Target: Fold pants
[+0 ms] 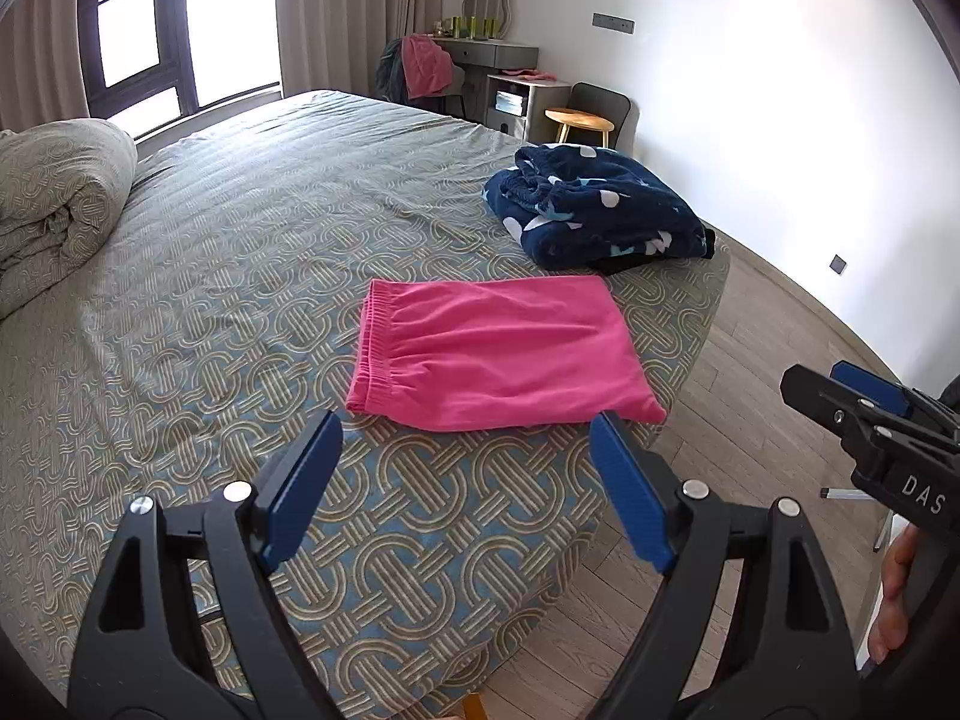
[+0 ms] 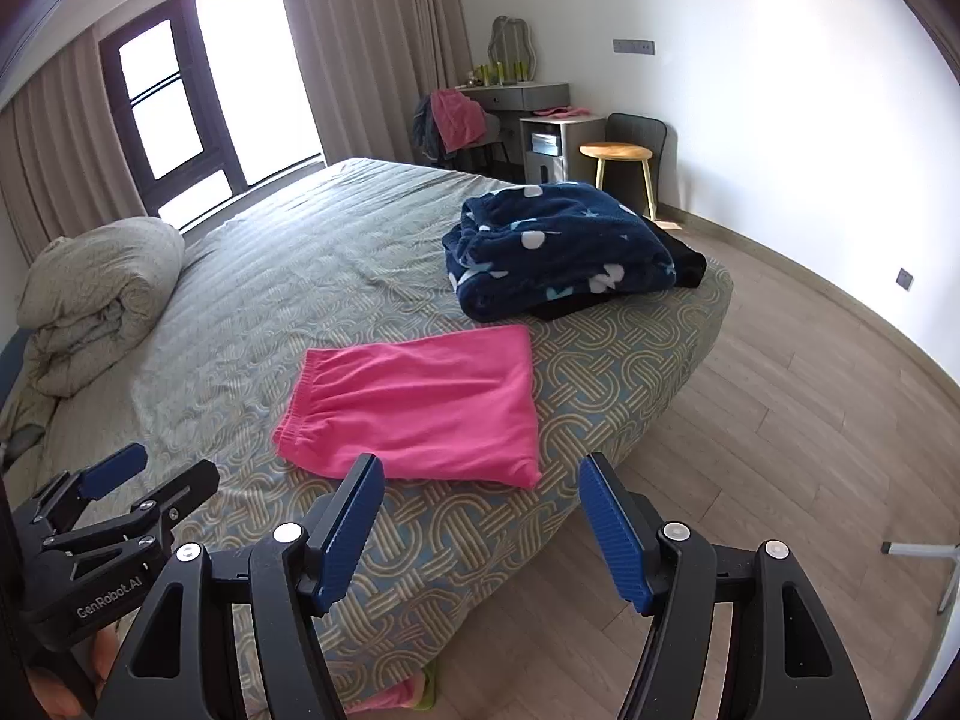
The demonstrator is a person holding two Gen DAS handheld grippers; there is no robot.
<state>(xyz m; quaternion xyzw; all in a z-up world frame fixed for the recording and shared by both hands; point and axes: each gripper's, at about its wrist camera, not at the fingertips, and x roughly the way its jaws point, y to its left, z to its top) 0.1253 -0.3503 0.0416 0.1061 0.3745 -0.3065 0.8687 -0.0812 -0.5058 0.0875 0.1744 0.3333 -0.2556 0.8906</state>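
Note:
Pink pants (image 1: 498,354) lie folded into a flat rectangle on the patterned bed (image 1: 240,276), near its front right corner, waistband to the left. They also show in the right wrist view (image 2: 414,402). My left gripper (image 1: 465,426) is open and empty, just short of the pants' near edge. My right gripper (image 2: 480,468) is open and empty, hovering at the pants' near right corner over the bed edge. The right gripper shows at the right of the left wrist view (image 1: 840,390); the left gripper shows at the lower left of the right wrist view (image 2: 150,468).
A folded navy blanket with white dots (image 1: 600,210) lies behind the pants at the bed's right edge. A rolled duvet (image 1: 54,204) sits far left. A wooden stool (image 2: 618,156), a desk and a chair stand by the back wall. Wooden floor (image 2: 780,420) lies to the right.

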